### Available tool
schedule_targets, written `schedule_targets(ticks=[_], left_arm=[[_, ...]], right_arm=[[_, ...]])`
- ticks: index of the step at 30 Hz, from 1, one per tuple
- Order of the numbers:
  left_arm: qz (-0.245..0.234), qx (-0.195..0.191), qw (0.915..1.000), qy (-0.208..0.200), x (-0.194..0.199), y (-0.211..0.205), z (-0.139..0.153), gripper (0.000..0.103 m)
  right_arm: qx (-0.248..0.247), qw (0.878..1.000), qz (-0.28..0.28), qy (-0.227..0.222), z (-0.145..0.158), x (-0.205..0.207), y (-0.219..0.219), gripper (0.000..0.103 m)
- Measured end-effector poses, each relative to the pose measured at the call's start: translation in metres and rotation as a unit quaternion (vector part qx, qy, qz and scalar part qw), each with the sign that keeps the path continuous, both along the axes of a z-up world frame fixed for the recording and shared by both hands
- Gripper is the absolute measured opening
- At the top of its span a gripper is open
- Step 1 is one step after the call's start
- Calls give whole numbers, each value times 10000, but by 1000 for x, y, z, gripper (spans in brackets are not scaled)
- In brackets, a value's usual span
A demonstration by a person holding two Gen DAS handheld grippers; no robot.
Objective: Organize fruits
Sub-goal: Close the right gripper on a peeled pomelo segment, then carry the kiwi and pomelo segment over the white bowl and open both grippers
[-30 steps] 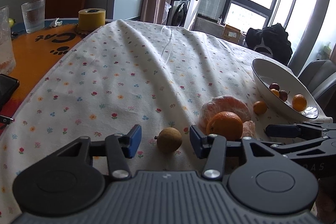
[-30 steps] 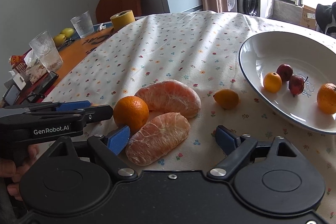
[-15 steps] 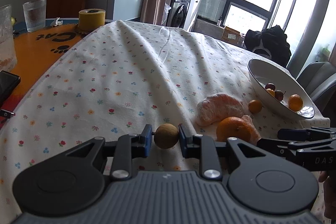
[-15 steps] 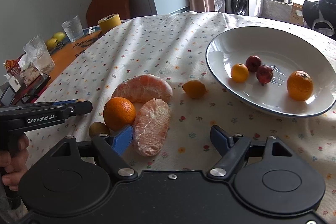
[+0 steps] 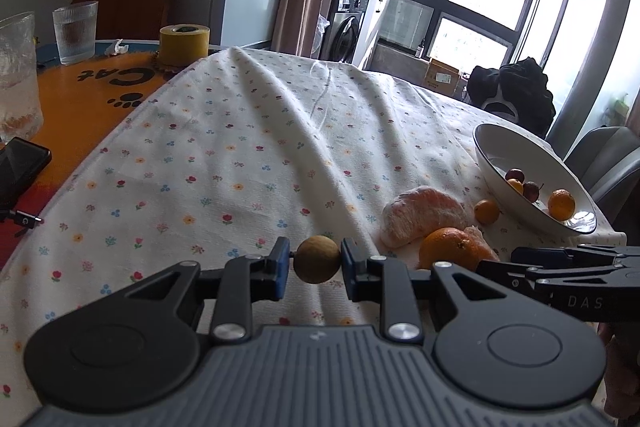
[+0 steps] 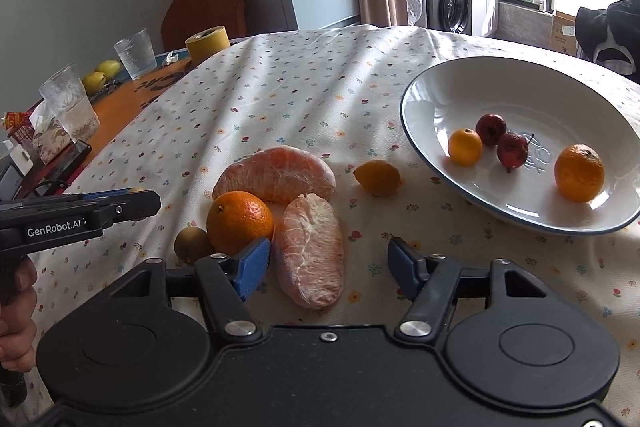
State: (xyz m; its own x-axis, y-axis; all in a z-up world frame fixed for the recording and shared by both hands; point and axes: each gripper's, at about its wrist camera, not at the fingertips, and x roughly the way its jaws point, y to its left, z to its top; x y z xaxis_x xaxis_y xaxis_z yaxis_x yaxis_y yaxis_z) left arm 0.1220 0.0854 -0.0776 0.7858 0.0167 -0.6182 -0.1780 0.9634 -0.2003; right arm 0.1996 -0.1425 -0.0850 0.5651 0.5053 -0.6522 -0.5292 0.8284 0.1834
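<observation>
Your left claw (image 5: 317,264) is squeezing a small brown fruit (image 5: 317,264) between its blue pads, lifted above the flowered tablecloth (image 5: 248,155). Your right claw (image 6: 328,263) is gaping wide around a peeled citrus piece (image 6: 312,255), an orange (image 6: 240,222) touching its left pad. The white bowl (image 6: 440,83) is sitting further right.

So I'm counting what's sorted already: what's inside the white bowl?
Inside the white bowl lie four fruits: a small orange fruit, two dark red ones, and a bigger orange. From the right wrist camera nothing hides the inside.

Both wrist views low, near tablecloth (image 5: 248,131), facing windows; probably share bowl (image 6: 432,95).
</observation>
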Motion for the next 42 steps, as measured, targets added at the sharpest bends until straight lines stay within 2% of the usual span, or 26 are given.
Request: schedule_targets(ticks=[8, 12, 16, 24, 42], left_arm=[[66, -122, 9999, 42, -3, 7, -5, 26], [45, -140, 9999, 24, -6, 5, -5, 26], [66, -118, 9999, 1, -9, 5, -1, 26], [-3, -43, 9999, -130, -14, -5, 13, 26], [-454, 161, 9976, -488, 1, -50, 44, 26]], right_arm=[[-54, 9999, 62, -93, -1, -2, 7, 51], [-22, 9998, 154, -108, -1, -3, 9, 38], [59, 9999, 140, -66, 1, -2, 7, 34], [229, 9995, 156, -173, 12, -11, -2, 34], [450, 9973, -293, -501, 38, -10, -46, 34]])
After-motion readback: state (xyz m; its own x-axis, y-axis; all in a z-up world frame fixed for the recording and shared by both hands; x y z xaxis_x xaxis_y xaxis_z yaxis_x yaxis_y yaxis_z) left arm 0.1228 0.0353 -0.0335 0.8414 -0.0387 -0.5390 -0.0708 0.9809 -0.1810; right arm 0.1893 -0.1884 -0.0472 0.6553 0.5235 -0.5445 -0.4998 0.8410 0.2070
